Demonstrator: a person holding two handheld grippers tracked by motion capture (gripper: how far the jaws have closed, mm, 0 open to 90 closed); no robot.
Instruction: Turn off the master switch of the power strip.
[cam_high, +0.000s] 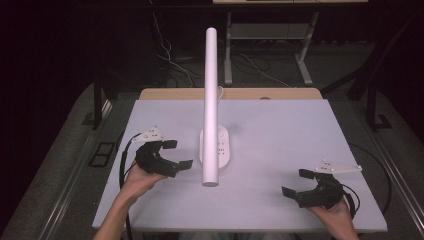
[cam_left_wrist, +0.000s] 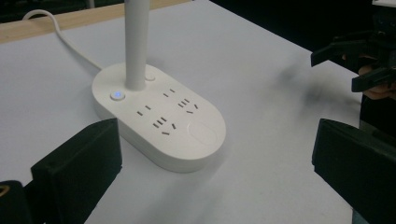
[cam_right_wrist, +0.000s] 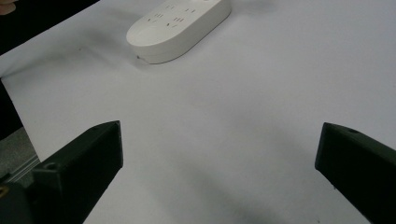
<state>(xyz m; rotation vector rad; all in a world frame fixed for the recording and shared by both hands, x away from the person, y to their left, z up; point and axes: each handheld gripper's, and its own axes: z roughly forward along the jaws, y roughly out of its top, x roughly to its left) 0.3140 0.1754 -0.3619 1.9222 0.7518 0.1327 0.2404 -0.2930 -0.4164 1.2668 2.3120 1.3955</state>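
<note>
Item: desk lamp (cam_high: 212, 100) with oval socket base (cam_left_wrist: 159, 119), white, standing upright mid-table (cam_high: 280, 135). Blue indicator button (cam_left_wrist: 117, 95) lit on the base, beside the stem; cord (cam_left_wrist: 60, 35) ran off toward the table's far edge.

Left gripper (cam_high: 172, 155): jaws spread wide, empty, held just beside the base, which sat ahead and between its jaws in the left gripper view. This was probably a ready stance for reaching the base or its button.

Right gripper (cam_high: 300, 182): jaws likewise wide, empty, well apart from the base, which lay far ahead and to its left. Judged on standby.
</note>
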